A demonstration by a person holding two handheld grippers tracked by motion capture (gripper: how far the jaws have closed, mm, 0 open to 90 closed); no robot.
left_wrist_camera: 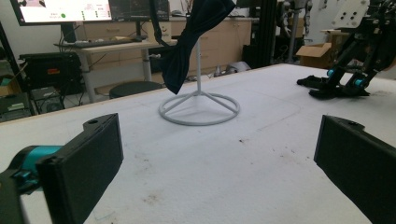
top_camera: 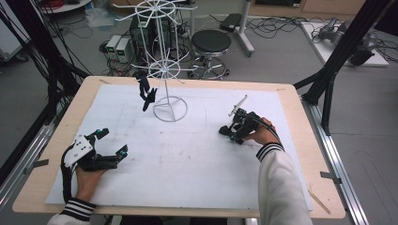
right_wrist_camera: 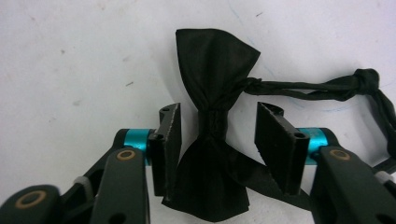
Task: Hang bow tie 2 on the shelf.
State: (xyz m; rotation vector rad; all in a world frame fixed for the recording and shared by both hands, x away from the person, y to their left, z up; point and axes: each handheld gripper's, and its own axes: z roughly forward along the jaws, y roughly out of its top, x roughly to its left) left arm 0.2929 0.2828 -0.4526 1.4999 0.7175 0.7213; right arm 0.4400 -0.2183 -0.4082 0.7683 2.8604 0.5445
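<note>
White mat (top_camera: 187,159) over a pale wooden table (top_camera: 33,187) — mat scuffed, small dark specks and faint pencil-like lines across it. Grey floor beyond the far edge, strewn with cables; round black stool (top_camera: 211,44) on a chrome base behind the table; computer towers (top_camera: 119,47) at far left. Black frame struts at both sides of the high view. From the left gripper view: wooden cabinets, a desk, a lit monitor (left_wrist_camera: 65,9) along the back wall, a cardboard box (left_wrist_camera: 315,53) at right.

White wire stand (top_camera: 166,70) upright near the far middle of the mat, ring base flat on it. Dark bow tie (top_camera: 146,93) hanging from a lower arm of the stand, left of the pole, clear of the mat.

Left gripper (top_camera: 110,143) at the near left corner, held low over the mat, jaws spread wide, nothing between them.

Right gripper (top_camera: 227,132) at the right side of the mat, tipped down toward the surface. Black bow tie (right_wrist_camera: 212,116) flat on the mat beneath it, strap (right_wrist_camera: 317,86) trailing off to one side with a knot in it. Jaws half closed, straddling the tie's centre knot — one pad at or close to the cloth edge, the other with a clear gap; no firm pinch on the knot.
</note>
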